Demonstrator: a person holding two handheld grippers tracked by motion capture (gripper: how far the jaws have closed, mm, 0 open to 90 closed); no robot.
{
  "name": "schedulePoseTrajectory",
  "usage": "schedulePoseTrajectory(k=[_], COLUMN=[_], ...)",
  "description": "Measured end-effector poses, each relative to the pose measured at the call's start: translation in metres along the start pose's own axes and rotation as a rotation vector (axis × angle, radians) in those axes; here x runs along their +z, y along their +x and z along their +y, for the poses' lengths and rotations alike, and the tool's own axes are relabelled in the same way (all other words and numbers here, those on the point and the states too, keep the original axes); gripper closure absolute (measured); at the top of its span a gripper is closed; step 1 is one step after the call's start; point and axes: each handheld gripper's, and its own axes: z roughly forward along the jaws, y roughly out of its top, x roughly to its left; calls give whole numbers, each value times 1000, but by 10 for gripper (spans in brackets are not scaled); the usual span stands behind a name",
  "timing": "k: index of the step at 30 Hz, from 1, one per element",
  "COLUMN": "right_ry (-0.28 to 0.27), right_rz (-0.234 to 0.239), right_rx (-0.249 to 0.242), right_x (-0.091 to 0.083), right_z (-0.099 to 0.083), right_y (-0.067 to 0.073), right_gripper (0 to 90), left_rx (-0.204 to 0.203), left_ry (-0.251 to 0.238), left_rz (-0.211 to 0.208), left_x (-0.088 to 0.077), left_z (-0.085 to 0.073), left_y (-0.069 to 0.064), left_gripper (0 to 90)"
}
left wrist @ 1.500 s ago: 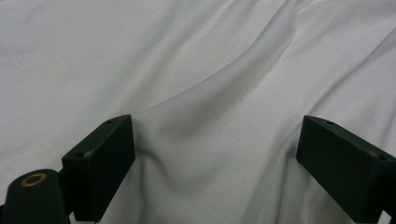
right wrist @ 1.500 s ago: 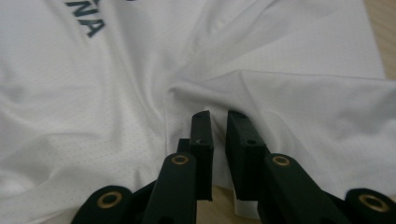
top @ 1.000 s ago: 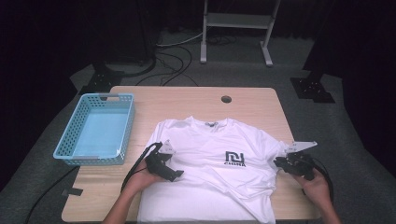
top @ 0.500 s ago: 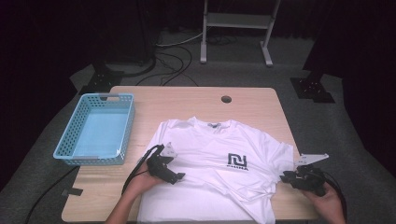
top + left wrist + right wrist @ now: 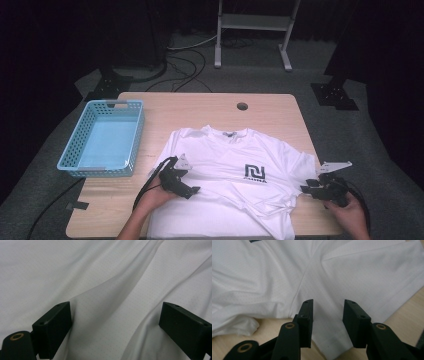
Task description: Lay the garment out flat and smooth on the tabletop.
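Getting my tongs set on the flat white T-shirt, sleeve first.

The white short-sleeved cotton T-shirt with a dark chest logo [image 5: 235,190] lies face up on the near half of the pale wooden table [image 5: 200,107], collar pointing away from me, hem toward me, so its long axis runs near to far. My right gripper [image 5: 306,188] sits at the sleeve by the table's right edge; its jaws have just been opening and stand part-spread over the sleeve hem, pads clear of the cloth. My left gripper [image 5: 196,190] rests wide open on the shirt's left side. I judge I should pinch one layer squarely at the hem, not a bunch. The light blue perforated plastic basket [image 5: 67,165] waits at left.
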Motion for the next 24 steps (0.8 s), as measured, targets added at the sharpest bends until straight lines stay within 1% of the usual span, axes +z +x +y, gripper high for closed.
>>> schedulePoseTrajectory(k=[2, 3, 4, 5, 7, 8, 9, 10, 12, 13, 14, 16, 18, 20, 22, 24], right_ry=[27, 44, 46, 34, 4, -6, -14, -23, -29, -35, -35, -23, 1, 19, -10, -17], right_rz=[12, 8, -8, -8, 6, 8, 19, 36, 44, 58, 69, 70, 65, 62, 68, 65], right_rx=[11, 6, -11, -23, -32, -35, -41, -54, -84, -90, -103, -125, -136, -146, -155, -160], right_x=[-5, -7, -9, -10, -11, -10, -7, -4, 3, 6, 10, 17, 23, 27, 26, 25], right_z=[-3, -4, -3, -1, 7, 13, 18, 23, 32, 36, 38, 40, 39, 35, 30, 27], right_y=[-1, 0, 2, 5, 9, 12, 15, 18, 25, 28, 30, 34, 35, 32, 28, 22], right_gripper=[602, 581, 569, 555, 515, 496, 490, 473, 440, 433, 425, 419, 414, 394, 393, 376], left_rx=[2, 4, 7, 7, 4, 4, 3, 2, 2, 1, -3, -7, -13, -14, -23, -25], left_ry=[0, -1, -1, 0, -1, -1, -2, -1, -3, -5, -7, -9, -21, -21, -29, -32], left_rz=[-4, -5, -4, -5, -7, -5, -2, 0, 2, 4, 7, 12, 13, 19, 23, 25], left_x=[1, 1, 2, 2, 3, 3, 3, 3, 3, 4, 4, 4, 5, 7, 9, 11], left_z=[1, 1, 2, 2, 3, 3, 3, 3, 3, 3, 3, 3, 3, 4, 5, 7], left_y=[-2, -2, -3, -3, -3, -4, -4, -5, -6, -6, -7, -9, -12, -15, -18, -22], left_gripper=[99, 99, 99, 99, 99, 99, 98, 95, 94, 94, 94, 93, 93, 89, 88, 88])
